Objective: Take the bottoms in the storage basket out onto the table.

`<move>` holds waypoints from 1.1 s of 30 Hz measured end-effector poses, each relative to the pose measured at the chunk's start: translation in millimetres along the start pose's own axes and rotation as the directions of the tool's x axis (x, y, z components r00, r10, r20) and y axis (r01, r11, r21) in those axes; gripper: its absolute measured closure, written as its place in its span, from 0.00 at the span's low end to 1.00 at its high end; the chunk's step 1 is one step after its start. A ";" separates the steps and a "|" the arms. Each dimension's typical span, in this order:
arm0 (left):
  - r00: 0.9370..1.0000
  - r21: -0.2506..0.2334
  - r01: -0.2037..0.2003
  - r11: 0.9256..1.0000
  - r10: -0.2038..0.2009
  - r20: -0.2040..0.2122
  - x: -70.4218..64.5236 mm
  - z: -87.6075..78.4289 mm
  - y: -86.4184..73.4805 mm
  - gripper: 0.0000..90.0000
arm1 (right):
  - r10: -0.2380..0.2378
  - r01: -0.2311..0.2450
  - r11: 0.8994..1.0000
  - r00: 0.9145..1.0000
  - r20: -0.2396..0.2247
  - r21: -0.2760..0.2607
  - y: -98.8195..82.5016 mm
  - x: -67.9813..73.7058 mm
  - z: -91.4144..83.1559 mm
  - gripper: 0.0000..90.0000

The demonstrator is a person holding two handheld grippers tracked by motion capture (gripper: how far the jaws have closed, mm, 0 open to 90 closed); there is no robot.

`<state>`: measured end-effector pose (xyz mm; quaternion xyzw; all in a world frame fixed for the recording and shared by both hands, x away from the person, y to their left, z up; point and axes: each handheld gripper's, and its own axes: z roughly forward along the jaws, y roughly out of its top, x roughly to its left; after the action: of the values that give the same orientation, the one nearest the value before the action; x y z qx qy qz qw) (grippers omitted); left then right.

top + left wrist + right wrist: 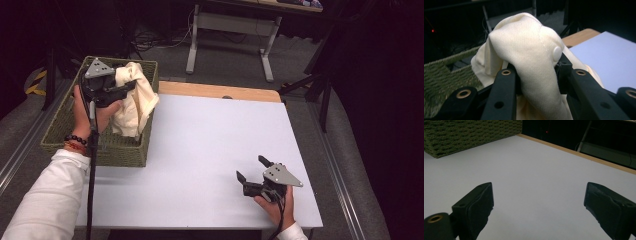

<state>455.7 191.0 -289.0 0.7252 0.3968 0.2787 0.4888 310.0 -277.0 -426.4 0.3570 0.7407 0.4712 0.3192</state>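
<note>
My left gripper (127, 86) pinches a cream cloth (134, 100) over the green woven basket (60, 135) at the table's (210, 145) left edge. The cloth hangs with its long axis roughly vertical, the lower end seemingly dipping inside the basket. My right gripper (251, 169) rests near the table's front right, jaws spread with nothing between them.

White table (200, 150); green wicker basket (122, 150)

Basket (70, 135) at table (210, 150) left edge, cloth (132, 100) over its rim.
</note>
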 end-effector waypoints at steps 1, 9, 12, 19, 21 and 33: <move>1.000 -0.008 -0.004 1.000 0.004 0.004 -3.7 -0.5 2.1 0.77 | 0.001 -0.001 1.000 1.000 0.000 -0.002 0.0 -0.4 -0.3 0.11; 0.994 -0.061 -0.055 0.997 0.060 0.091 -42.4 -1.6 18.0 0.77 | 0.000 0.000 1.000 1.000 0.007 -0.012 0.7 -2.1 -2.8 0.11; 0.989 -0.077 -0.073 0.994 0.082 0.122 -56.4 -2.7 24.3 0.77 | 0.004 -0.004 1.000 1.000 0.008 -0.011 0.9 -2.6 -2.7 0.11; 0.974 -0.106 -0.103 0.989 0.122 0.189 -83.7 -8.7 34.3 0.77 | -0.002 0.002 1.000 1.000 0.010 -0.008 0.7 -1.8 -2.7 0.11; 0.963 -0.112 -0.117 0.987 0.141 0.232 -100.7 -8.7 37.6 0.77 | -0.008 0.008 1.000 1.000 0.018 -0.006 1.0 -1.6 -3.2 0.11; 0.901 -0.093 -0.184 0.978 0.206 0.381 -161.3 18.6 30.4 0.77 | -0.011 0.011 1.000 1.000 0.016 -0.001 0.0 -2.7 -3.0 0.11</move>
<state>394.2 38.8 -270.2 0.7884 0.2095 0.1875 0.5471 309.0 -280.6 -425.0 0.3563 0.7398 0.4671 0.3279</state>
